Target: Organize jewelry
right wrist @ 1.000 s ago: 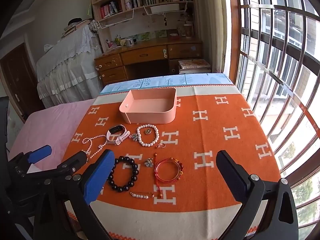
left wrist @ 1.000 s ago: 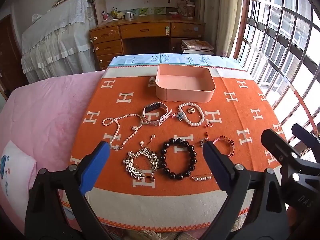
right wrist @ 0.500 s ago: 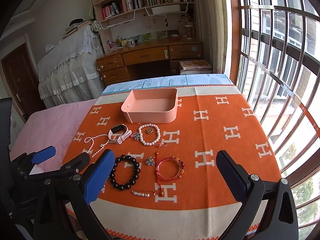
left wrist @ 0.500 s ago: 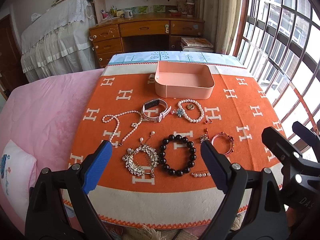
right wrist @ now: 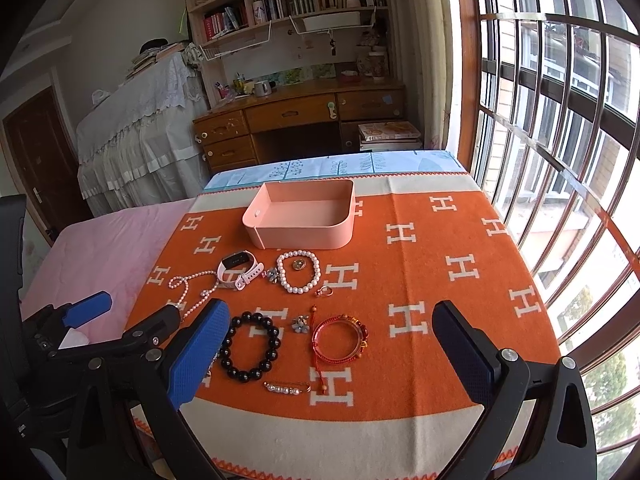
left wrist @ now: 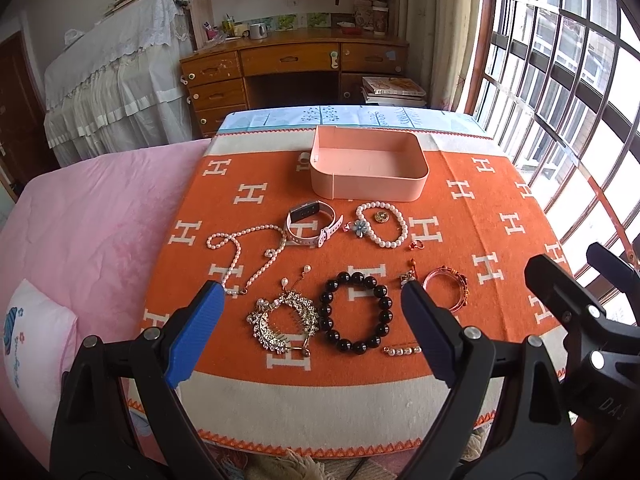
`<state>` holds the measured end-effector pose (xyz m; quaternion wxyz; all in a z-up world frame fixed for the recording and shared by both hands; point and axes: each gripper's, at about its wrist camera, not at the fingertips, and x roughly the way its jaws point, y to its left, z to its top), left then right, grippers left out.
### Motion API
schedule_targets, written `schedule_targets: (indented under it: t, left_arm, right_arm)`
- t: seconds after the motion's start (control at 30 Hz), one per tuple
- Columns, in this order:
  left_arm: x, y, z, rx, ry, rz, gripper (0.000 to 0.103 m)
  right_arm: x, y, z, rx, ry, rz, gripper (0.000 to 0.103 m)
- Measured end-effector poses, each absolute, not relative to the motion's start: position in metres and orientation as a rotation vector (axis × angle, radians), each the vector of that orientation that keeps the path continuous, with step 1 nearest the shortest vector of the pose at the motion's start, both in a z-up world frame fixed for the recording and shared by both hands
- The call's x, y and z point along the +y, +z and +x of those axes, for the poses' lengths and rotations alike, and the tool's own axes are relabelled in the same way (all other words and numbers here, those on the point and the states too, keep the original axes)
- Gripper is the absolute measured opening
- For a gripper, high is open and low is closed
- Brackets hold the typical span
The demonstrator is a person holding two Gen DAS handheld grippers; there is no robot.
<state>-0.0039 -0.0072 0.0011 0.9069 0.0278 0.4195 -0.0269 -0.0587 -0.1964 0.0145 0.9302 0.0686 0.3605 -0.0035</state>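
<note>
An empty pink tray [left wrist: 368, 190] [right wrist: 304, 236] stands at the far side of the orange blanket [left wrist: 480, 216]. In front of it lie a pink smartwatch [left wrist: 314, 224], a pearl bracelet [left wrist: 382, 224], a long pearl necklace [left wrist: 240, 252], a rhinestone hair comb [left wrist: 286, 320], a black bead bracelet [left wrist: 354, 312] [right wrist: 250, 344], a red cord bracelet [left wrist: 446, 288] [right wrist: 340, 338] and a pearl pin [left wrist: 402, 350] [right wrist: 286, 388]. My left gripper [left wrist: 316, 332] is open and empty above the near edge. My right gripper [right wrist: 332, 356] is open and empty.
A pink bedsheet [left wrist: 80, 232] and white pillow [left wrist: 28, 340] lie left. A wooden desk [left wrist: 292, 68] and bookshelf stand behind. A barred window [left wrist: 560, 80] runs along the right side.
Both grippers have pulled back and up a little from the blanket, so the jewelry sits farther off. Both stay open and nothing has been picked up.
</note>
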Motion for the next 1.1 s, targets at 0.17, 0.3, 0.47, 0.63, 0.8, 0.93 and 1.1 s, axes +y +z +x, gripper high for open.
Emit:
schedule_targets:
  t: [0.17, 0.3, 0.47, 0.63, 0.8, 0.93, 1.1]
  left_arm:
    - [-0.007, -0.001, -0.009, 0.864, -0.057, 0.056, 0.089]
    - [-0.008, 0.0, -0.009, 0.863, -0.058, 0.057, 0.089]
    - [-0.007, 0.001, -0.013, 0.858, -0.059, 0.057, 0.089]
    - [-0.002, 0.002, -0.017, 0.855, -0.055, 0.041, 0.089]
    - [0.005, -0.001, -0.02, 0.857, -0.057, 0.024, 0.089]
    - [0.007, -0.003, -0.023, 0.86, -0.064, 0.022, 0.089]
    - [0.007, -0.004, -0.026, 0.855, -0.062, 0.026, 0.089]
  right_arm:
    - [-0.194, 0.016, -0.067, 0.733, -0.009, 0.134, 0.102]
    - [-0.193, 0.016, -0.068, 0.732, -0.009, 0.129, 0.102]
    - [-0.192, 0.017, -0.068, 0.732, -0.011, 0.13, 0.102]
    - [-0.19, 0.019, -0.068, 0.728, -0.004, 0.124, 0.102]
    - [-0.182, 0.02, -0.071, 0.725, 0.007, 0.118, 0.102]
    - [-0.18, 0.019, -0.075, 0.73, 0.015, 0.125, 0.102]
    - [-0.18, 0.018, -0.077, 0.73, 0.016, 0.13, 0.102]
